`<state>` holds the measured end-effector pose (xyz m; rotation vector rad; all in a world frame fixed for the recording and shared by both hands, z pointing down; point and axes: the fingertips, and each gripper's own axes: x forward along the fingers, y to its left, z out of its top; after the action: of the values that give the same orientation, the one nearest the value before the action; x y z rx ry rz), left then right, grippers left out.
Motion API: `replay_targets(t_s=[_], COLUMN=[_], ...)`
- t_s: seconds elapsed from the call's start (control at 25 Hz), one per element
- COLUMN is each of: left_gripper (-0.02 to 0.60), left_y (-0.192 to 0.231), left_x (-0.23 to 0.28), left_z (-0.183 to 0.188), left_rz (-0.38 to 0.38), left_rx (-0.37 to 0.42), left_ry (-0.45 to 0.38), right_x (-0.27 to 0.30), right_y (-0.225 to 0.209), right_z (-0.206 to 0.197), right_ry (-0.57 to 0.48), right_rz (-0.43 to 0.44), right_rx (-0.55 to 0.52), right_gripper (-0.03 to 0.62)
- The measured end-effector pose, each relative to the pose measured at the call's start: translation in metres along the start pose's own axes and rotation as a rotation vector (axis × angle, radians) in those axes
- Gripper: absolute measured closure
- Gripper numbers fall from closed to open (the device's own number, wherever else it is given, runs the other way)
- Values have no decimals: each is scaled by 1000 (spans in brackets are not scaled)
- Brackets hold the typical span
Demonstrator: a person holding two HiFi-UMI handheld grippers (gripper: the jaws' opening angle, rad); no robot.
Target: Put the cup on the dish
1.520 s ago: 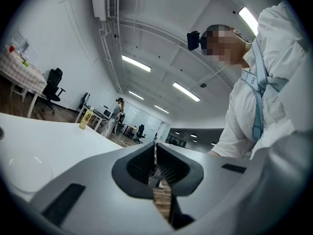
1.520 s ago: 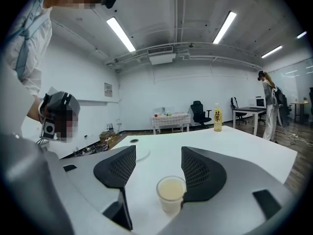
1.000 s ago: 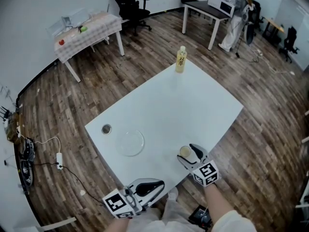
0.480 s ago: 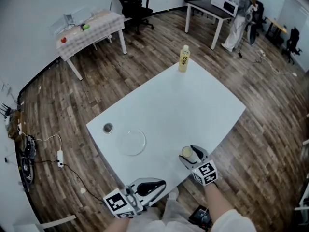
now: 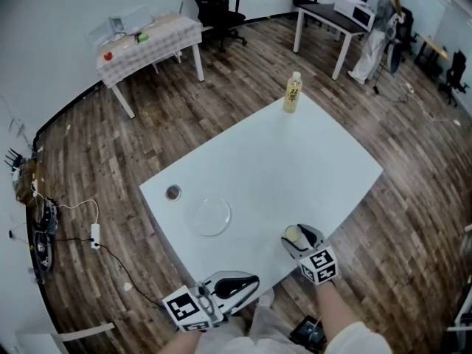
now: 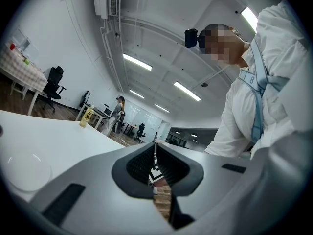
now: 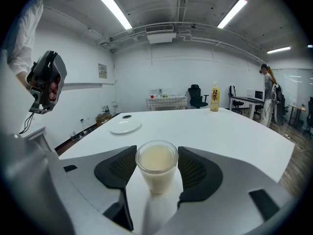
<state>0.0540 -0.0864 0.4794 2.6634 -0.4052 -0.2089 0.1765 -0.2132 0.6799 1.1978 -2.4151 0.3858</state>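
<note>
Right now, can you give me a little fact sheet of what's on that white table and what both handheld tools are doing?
Table: white
Cup: holds pale liquid, stands near table's near edge
Right gripper: fingers have just been closing, now on the cup's sides
Left gripper: fingers shut, empty
Dish: empty, left of cup, apart
Bottle: upright, far corner
</note>
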Motion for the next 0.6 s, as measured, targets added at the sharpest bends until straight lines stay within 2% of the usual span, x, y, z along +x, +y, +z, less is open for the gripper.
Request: replay_targets(t_s=[0.36,0.6], left_gripper=[578,578], left_y=[4,9], left_x=[-11,-22], left_z=[5,6], left_rz=[32,60], left_rx=[7,3], left_ry=[-29,-49], right_x=[3,14], right_y=[0,3], right_z=[2,18], right_ry=[45,28], right_rz=[-1,3], right_rx=[-4,4], right_gripper=[315,315])
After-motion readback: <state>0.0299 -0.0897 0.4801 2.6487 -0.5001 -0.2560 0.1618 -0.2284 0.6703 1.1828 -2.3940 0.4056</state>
